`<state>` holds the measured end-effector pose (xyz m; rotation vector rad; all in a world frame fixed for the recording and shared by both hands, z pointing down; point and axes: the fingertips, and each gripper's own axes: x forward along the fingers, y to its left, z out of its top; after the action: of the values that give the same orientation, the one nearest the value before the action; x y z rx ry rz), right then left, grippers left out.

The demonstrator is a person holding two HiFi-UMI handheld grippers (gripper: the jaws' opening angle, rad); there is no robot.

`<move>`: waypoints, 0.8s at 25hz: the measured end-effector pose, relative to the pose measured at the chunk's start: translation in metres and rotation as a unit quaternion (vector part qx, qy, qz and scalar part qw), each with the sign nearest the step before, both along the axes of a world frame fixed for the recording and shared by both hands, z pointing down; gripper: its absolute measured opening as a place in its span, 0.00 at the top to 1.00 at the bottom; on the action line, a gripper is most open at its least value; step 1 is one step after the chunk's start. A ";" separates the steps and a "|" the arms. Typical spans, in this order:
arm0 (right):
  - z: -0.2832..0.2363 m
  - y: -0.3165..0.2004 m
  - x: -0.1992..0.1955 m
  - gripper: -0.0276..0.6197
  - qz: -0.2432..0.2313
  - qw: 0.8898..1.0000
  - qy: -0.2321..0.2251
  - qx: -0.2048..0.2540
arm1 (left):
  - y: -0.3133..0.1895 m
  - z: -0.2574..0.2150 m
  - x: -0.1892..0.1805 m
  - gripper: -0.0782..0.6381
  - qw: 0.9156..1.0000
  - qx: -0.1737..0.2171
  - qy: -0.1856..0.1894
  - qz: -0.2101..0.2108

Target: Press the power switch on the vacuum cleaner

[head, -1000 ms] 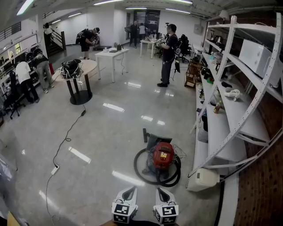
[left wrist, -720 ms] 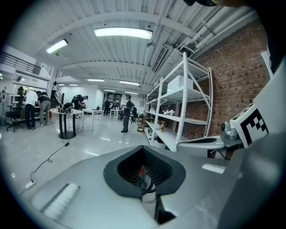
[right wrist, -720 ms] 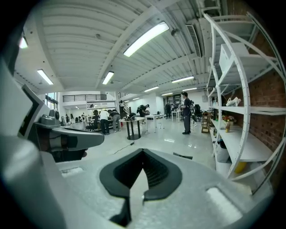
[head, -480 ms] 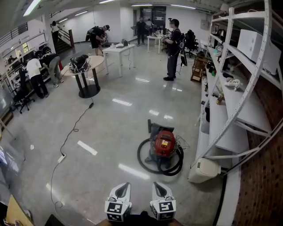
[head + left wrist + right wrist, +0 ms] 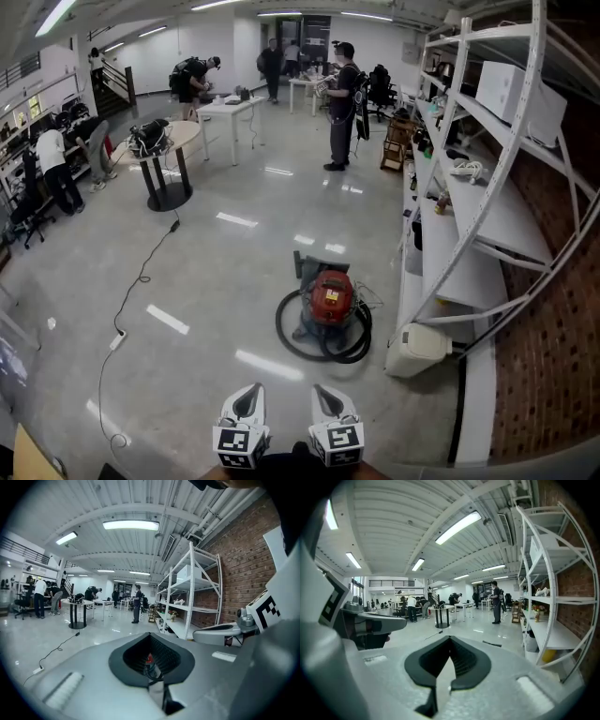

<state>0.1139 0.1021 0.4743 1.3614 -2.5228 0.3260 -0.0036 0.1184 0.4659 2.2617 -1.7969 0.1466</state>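
Wide glossy floor (image 5: 187, 281) ahead, with tall white shelving (image 5: 487, 216) down the right side and people at tables far off; out on that floor, ahead and a little right, well apart from both tongs, a red vacuum cleaner (image 5: 331, 298) ringed by its black hose (image 5: 292, 339), near a white box (image 5: 417, 349) at the foot of the shelves; low at the near edge, left gripper (image 5: 249, 394) and right gripper (image 5: 321, 394) side by side, pointing forward, each pinched down to a thin slit with nothing held; through the left slit, a speck of red and a loop of hose, so roughly aimed that way. Probably the approach stage, press not yet begun; power switch too small to pick out, likely somewhere on the red top. Best to close in and stoop first; find the switch before committing; keep one pair of jaws together as a blunt tip; come down square on the switch, clear of the hose loop; push firmly but briefly, to avoid skidding the body across the slick floor.
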 end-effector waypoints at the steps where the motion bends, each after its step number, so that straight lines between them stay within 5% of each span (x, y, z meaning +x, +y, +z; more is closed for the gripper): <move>1: 0.004 0.006 -0.003 0.97 0.001 1.000 0.001 -0.008 | 0.003 0.000 -0.005 0.87 1.000 0.000 0.002 0.000; 12: -0.007 0.039 -0.039 0.97 0.053 0.998 0.026 0.015 | 0.028 0.015 -0.055 0.87 0.999 -0.014 -0.002 0.033; 20: -0.008 0.049 -0.051 0.97 0.080 0.996 0.023 0.013 | 0.030 0.016 -0.057 0.87 0.997 -0.002 -0.006 0.077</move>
<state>0.0626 0.1511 0.4668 1.5661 -2.3951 0.2915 -0.0608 0.1487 0.4815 2.4012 -1.6240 0.1926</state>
